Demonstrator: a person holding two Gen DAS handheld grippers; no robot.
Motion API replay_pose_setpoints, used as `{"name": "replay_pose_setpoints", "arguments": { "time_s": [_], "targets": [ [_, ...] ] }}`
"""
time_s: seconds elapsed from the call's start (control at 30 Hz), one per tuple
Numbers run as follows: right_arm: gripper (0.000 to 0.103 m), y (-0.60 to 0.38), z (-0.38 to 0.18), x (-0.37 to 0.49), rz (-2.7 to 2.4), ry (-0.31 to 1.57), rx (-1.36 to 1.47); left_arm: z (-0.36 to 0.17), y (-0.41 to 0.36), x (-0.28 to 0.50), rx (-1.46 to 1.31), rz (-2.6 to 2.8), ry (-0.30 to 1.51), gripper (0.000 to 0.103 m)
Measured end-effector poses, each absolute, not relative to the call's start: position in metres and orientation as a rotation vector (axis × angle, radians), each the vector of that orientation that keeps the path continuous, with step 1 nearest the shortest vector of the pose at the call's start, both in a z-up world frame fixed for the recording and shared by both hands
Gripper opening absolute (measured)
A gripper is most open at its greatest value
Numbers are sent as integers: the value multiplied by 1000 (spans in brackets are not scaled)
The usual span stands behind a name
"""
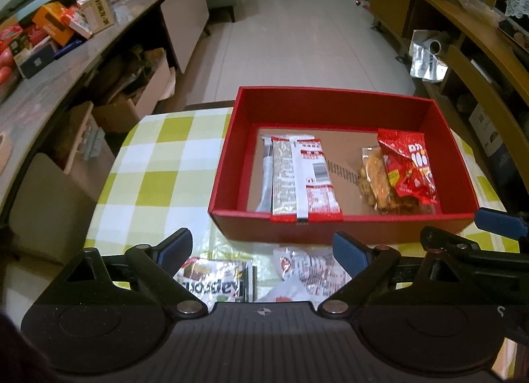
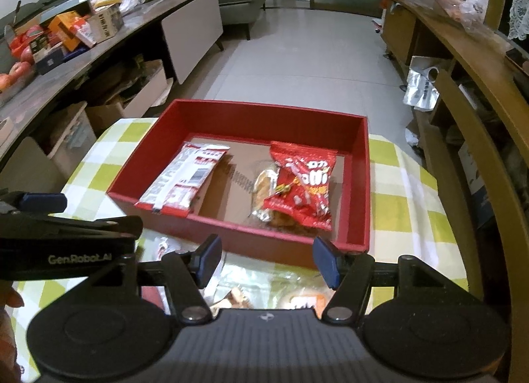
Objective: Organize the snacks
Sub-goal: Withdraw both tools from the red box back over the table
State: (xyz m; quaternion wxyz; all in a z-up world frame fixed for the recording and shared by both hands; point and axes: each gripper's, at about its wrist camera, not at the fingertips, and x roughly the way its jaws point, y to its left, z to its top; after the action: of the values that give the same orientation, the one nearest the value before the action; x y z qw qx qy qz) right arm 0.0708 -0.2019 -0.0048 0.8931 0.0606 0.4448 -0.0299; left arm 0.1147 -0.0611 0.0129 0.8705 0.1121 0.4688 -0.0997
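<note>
Left gripper [image 1: 263, 252]: it points down and forward over the near edge of the table. Its blue pads [image 1: 348, 255] stand wide apart with nothing between them.
Right gripper [image 2: 267, 260]: it points down the same way, just right of the left one. Its fingers sit closer together, but there is a clear gap and they hold nothing.
Red box [image 1: 340, 232]: it sits open on the checked cloth [image 1: 158, 165] (green, white and yellow squares), just past both grippers.
Long pack [image 1: 304, 178]: red and white, with a barcode. It lies at the left of the box, and its near end rests up on the box's front wall.
Red bag [image 1: 408, 168]: crinkly and shiny, at the right of the box, lying partly on a clear pack of golden snacks [image 1: 373, 178].
Loose snacks: a white and red wrapper [image 1: 307, 267] and a pack with black letters [image 1: 215, 279] lie on the cloth under the left gripper, outside the box.
Only the left camera shows: a thin silver pack [image 1: 266, 178] tucked beside the long pack.
Only the right camera shows: an orange pack [image 2: 304, 300] (blurry) under the right gripper, and a fingertip [image 2: 13, 298] at the left edge.
</note>
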Motion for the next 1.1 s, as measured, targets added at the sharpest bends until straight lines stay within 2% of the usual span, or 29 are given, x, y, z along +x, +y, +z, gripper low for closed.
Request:
{"name": "replay_pose_setpoints", "arguments": {
  "time_s": [0.53,1.1],
  "targets": [
    [67,-176,-6,36,-13,956,98,8,-31,88,242,-207,1012,95],
    [68,-137,-46,-3,50,1121,75,-11,2,53,260,-220,1104,95]
  ]
}}
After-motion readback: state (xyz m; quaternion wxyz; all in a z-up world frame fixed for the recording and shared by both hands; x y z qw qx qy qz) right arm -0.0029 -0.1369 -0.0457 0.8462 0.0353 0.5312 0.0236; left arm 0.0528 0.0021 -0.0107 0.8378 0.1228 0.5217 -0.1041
